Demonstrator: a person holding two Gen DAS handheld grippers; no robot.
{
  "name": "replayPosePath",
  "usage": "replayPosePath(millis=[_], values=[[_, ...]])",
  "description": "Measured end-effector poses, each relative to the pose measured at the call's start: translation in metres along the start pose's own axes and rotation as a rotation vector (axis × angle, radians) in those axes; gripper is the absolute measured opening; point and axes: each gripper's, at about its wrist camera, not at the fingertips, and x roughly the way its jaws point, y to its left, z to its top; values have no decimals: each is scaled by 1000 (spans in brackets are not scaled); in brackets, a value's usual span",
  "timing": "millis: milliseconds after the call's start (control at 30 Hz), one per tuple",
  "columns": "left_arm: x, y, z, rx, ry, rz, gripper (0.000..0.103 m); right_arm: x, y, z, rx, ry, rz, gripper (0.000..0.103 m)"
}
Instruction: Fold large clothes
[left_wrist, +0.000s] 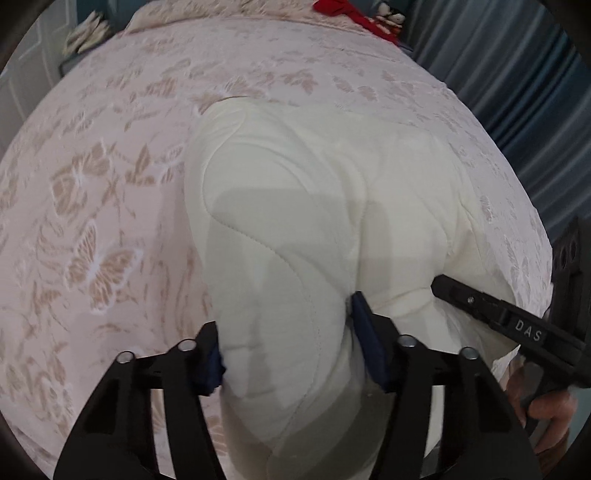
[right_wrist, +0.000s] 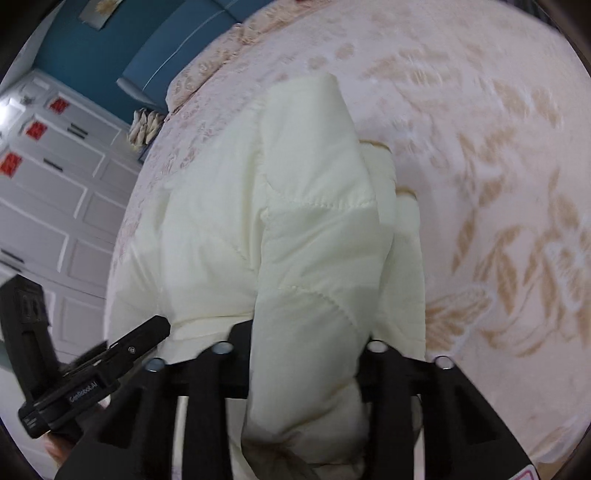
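A cream-white padded jacket (left_wrist: 306, 206) lies on the bed, partly folded, and also fills the right wrist view (right_wrist: 280, 229). My left gripper (left_wrist: 286, 332) is shut on a thick bunch of the jacket's near edge, its blue pads (left_wrist: 364, 321) pressing the fabric from both sides. My right gripper (right_wrist: 306, 343) is shut on another thick fold of the jacket, which bulges between its black fingers (right_wrist: 376, 354). The right gripper also shows at the right of the left wrist view (left_wrist: 491, 314), and the left gripper at the lower left of the right wrist view (right_wrist: 96, 373).
The bed has a pink bedspread with tan butterfly and leaf patterns (left_wrist: 96, 206). A red cloth (left_wrist: 351, 11) lies at the far end. Blue curtains (left_wrist: 535, 92) hang at the right. White wardrobe doors (right_wrist: 48, 199) and a blue wall (right_wrist: 110, 48) stand beyond the bed.
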Motion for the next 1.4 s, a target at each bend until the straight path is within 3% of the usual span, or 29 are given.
replayPosePath(millis=[133, 300, 400, 500, 633, 733, 933, 1167, 1300, 1400], values=[[-30, 1, 3, 54, -67, 10, 44, -24, 45, 5, -122, -76, -73, 25], [-65, 15, 13, 82, -144, 32, 43, -48, 86, 11, -199, -137, -58, 24], [-75, 30, 16, 81, -147, 34, 43, -47, 96, 10, -189, -115, -44, 24], [-66, 46, 6, 75, -89, 12, 45, -31, 83, -12, -120, -50, -33, 25], [-33, 72, -18, 13, 9, 4, 54, -6, 60, -38, -67, 20, -98, 56], [-30, 86, -32, -27, 8, 3, 64, -6, 46, -50, -39, 20, -84, 70], [-44, 90, -49, -28, 13, 9, 81, 1, 25, -68, 48, 95, 6, 78], [-30, 91, -63, -79, 64, -7, 86, 29, 20, -67, 106, 167, 79, 98], [-18, 89, -61, -91, 77, -12, 90, 42, 30, -62, 86, 174, 80, 95], [-19, 84, -57, -82, 68, -5, 84, 37, 38, -58, 53, 164, 87, 65]])
